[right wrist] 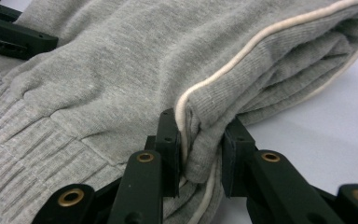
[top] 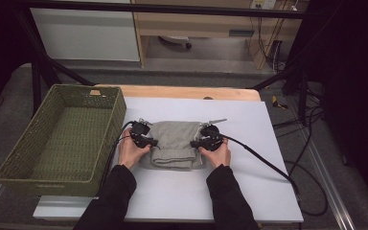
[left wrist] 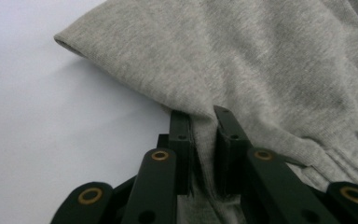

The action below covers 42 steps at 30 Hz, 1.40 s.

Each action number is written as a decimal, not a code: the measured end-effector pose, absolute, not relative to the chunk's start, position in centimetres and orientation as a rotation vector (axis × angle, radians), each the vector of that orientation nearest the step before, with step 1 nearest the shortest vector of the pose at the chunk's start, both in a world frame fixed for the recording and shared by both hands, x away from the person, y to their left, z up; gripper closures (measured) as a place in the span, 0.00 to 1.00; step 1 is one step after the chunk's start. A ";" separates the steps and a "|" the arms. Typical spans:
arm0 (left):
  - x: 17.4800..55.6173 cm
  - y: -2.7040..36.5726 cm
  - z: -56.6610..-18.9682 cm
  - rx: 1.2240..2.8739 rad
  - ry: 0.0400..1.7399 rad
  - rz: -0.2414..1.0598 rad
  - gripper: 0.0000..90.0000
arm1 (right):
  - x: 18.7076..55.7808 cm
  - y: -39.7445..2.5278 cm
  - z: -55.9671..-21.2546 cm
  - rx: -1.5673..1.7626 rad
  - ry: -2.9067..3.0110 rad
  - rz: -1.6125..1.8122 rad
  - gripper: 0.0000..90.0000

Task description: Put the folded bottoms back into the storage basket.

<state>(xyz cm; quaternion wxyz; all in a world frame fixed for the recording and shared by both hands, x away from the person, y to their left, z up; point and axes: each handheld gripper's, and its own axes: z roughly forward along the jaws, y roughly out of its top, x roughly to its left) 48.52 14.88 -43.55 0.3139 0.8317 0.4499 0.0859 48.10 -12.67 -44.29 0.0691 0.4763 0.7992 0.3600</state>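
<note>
A folded grey knit garment with ribbed hems and a cream piping line lies on the white table sheet. My left gripper holds its left edge; in the left gripper view the black jaws pinch a fold of the grey garment between the left gripper tips. My right gripper holds the right edge; in the right gripper view the right gripper is shut on a thick piped fold of the grey garment. The left gripper also appears far off at the top left there.
A green woven basket stands on the left side of the table, close to my left hand. Black cables trail from both grippers across the sheet. A wooden table edge runs behind the sheet.
</note>
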 end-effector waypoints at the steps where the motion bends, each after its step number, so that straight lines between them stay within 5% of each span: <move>1: 48.5 14.8 -43.5 2.192 1.186 0.228 0.88 | 48.1 -12.7 -44.3 1.433 2.407 1.084 0.81; 42: 47.3 14.8 -40.4 2.189 1.131 0.212 0.89 | 47.0 -13.3 -42.2 1.408 2.385 1.147 0.82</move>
